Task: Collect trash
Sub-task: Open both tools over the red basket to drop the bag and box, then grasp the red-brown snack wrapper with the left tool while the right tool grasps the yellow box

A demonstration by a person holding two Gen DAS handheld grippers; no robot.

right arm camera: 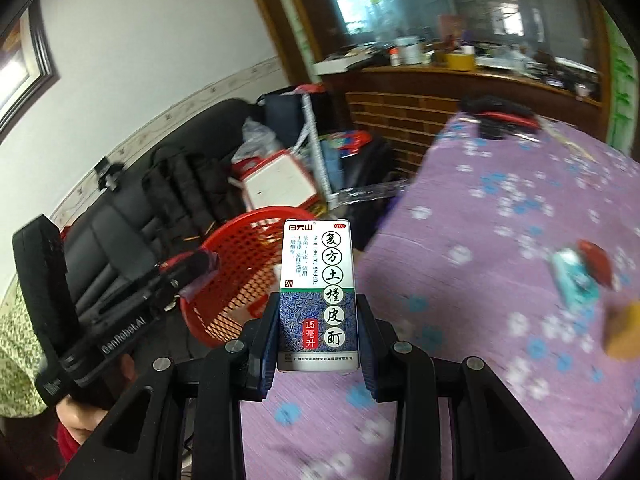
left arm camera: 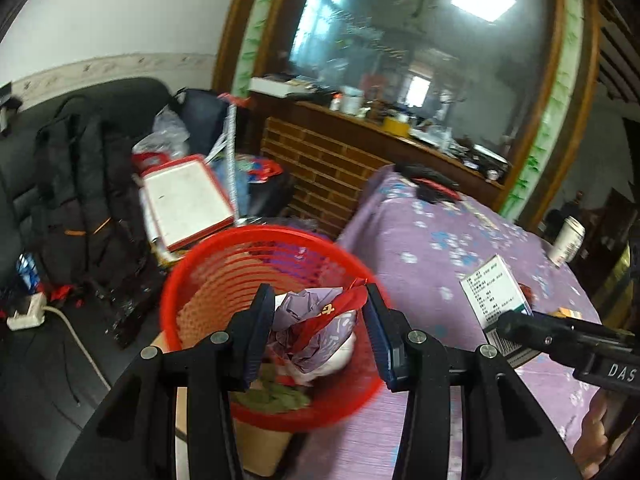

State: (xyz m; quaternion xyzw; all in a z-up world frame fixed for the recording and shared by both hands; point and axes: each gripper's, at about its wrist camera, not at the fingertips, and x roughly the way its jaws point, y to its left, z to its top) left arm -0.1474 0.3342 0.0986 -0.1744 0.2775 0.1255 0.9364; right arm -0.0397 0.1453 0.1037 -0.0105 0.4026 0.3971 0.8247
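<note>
A red mesh waste basket point(left arm camera: 224, 264) stands beside the purple flowered table point(left arm camera: 432, 248); it also shows in the right wrist view point(right arm camera: 240, 248). My left gripper point(left arm camera: 316, 316) is shut on crumpled purple and red wrapper trash point(left arm camera: 316, 312) and holds it over the basket, which has paper and green scraps inside. My right gripper point(right arm camera: 318, 340) is shut on a white and blue medicine box point(right arm camera: 318, 292), upright, above the table edge near the basket. The box also shows in the left wrist view point(left arm camera: 496, 300).
On the table lie a teal packet point(right arm camera: 576, 284), a red wrapper point(right arm camera: 596, 264), an orange box point(right arm camera: 624, 332), a white cup point(left arm camera: 566, 242) and dark items at the far end point(right arm camera: 500, 116). A black sofa with a backpack point(left arm camera: 80, 184) and clutter stands left.
</note>
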